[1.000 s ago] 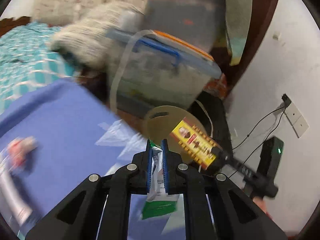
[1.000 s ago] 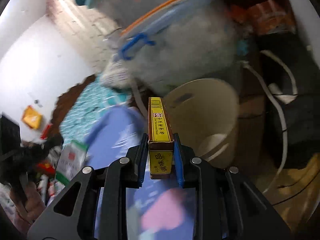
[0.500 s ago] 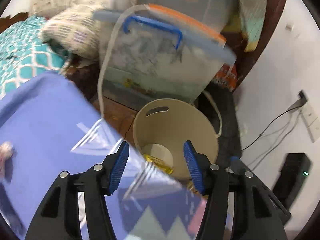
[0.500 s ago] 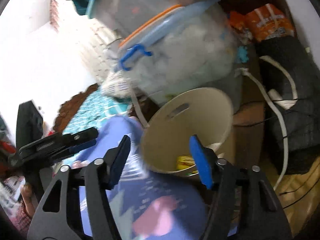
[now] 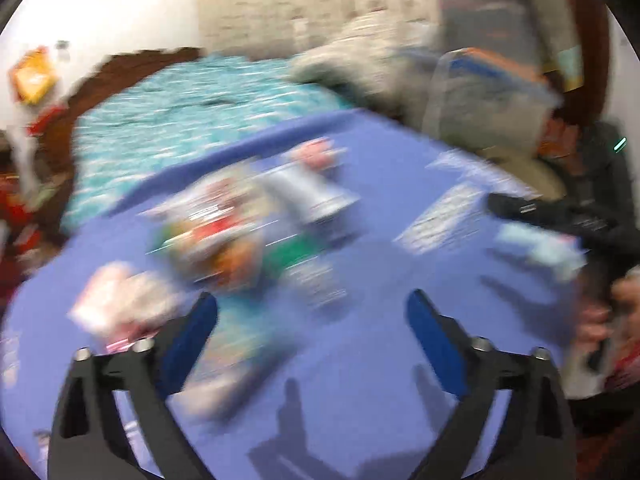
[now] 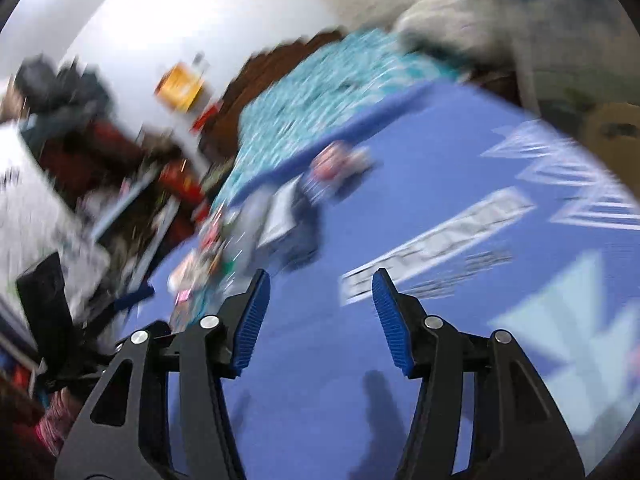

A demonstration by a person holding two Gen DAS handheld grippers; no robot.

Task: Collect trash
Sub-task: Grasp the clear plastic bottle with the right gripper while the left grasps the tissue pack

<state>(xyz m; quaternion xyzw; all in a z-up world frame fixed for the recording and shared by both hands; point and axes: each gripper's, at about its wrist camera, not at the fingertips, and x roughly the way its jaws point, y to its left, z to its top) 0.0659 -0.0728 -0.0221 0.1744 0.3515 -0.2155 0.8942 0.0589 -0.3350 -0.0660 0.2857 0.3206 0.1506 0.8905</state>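
Both views are motion-blurred. A heap of trash wrappers and packets [image 5: 240, 232] lies on a purple-blue mat [image 5: 360, 360]; it also shows in the right wrist view [image 6: 256, 232]. My left gripper [image 5: 312, 320] is open and empty above the mat, just short of the heap. My right gripper [image 6: 320, 300] is open and empty over the mat, with the heap ahead to its left. The beige trash bin [image 6: 616, 136] shows at the right edge, and in the left wrist view [image 5: 532, 172] at the far right. The other gripper [image 5: 560, 216] shows at the right of the left wrist view.
A teal patterned bedspread [image 5: 192, 108] lies beyond the mat. A clear storage box with a blue handle [image 5: 484, 100] stands by the bin. Clutter and a dark device [image 6: 48, 292] sit at the left of the right wrist view. A white wall [image 6: 160, 20] is behind.
Both grippers let their items fall into the beige bin, opened, and have swung left away from it, back over the mat toward the trash heap.
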